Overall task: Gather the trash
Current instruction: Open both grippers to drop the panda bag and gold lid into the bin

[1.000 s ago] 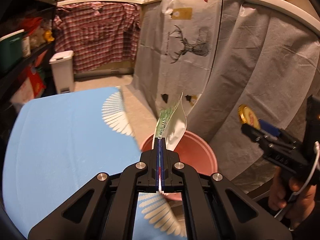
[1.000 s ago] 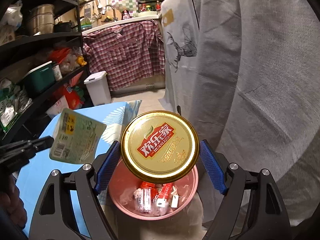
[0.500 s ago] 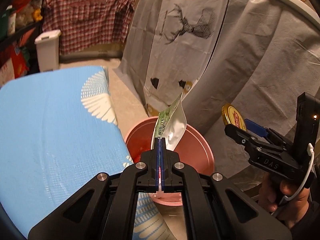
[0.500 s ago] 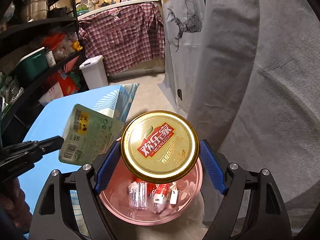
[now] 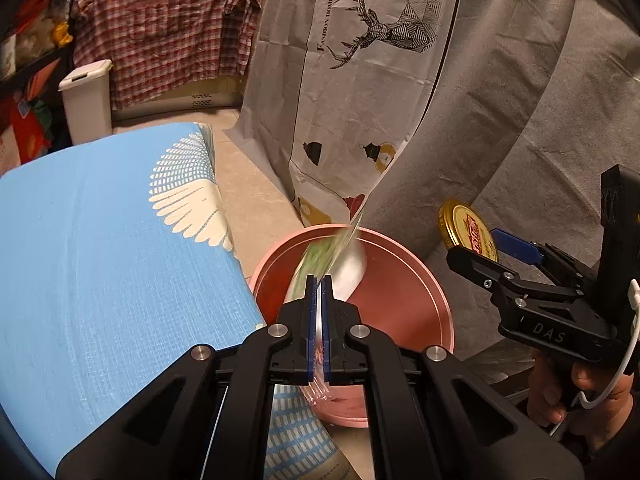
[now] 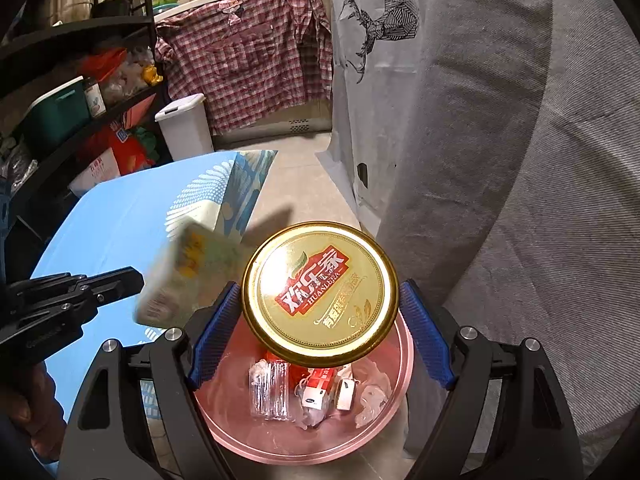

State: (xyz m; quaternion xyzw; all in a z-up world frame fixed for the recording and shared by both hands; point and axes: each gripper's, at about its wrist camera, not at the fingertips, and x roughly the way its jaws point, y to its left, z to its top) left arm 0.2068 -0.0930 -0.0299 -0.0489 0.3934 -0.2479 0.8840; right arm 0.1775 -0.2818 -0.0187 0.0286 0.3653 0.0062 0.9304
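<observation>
L gripper [image 5: 319, 284] has its blue pads nearly together w/ a narrow slit between them; the green-and-white wrapper [image 5: 334, 258] sits in that slit, motion-blurred, so can't tell if it's pinched or slipping free. Wrapper leans fwd over the near-left rim of the pink bin [image 5: 404, 280], which stands on the floor just beside the edge of the blue tabletop [image 5: 100, 248]. From the R wrist view the same wrapper [image 6: 188, 276] shows as a blurred pale rectangle w/ yellow print, at the tip of the L gripper [image 6: 136, 278] and above the bin's left edge. R gripper [image 6: 320, 312] is clamped on the gold jar lid [image 6: 320, 294], blue pads pressing its left and right edges; lid face toward the cam, red label w/ "HUANLEJIA" text, held right over the pink bin [image 6: 396, 392]. In the L wrist view the R gripper [image 5: 476, 244] holds the lid [image 5: 468, 232] edge-on, to the right of the bin rim and above it. Inside the bin: clear plastic packaging [image 6: 270, 390], a red-and-white packet [image 6: 318, 386], crumpled clear film [image 6: 370, 396]. Grey cloth [image 6: 520, 160] hangs behind the bin, a deer-print sheet [image 5: 360, 60] next to it; white step bin [image 5: 86, 100] farther back by a plaid shirt [image 5: 168, 28].
</observation>
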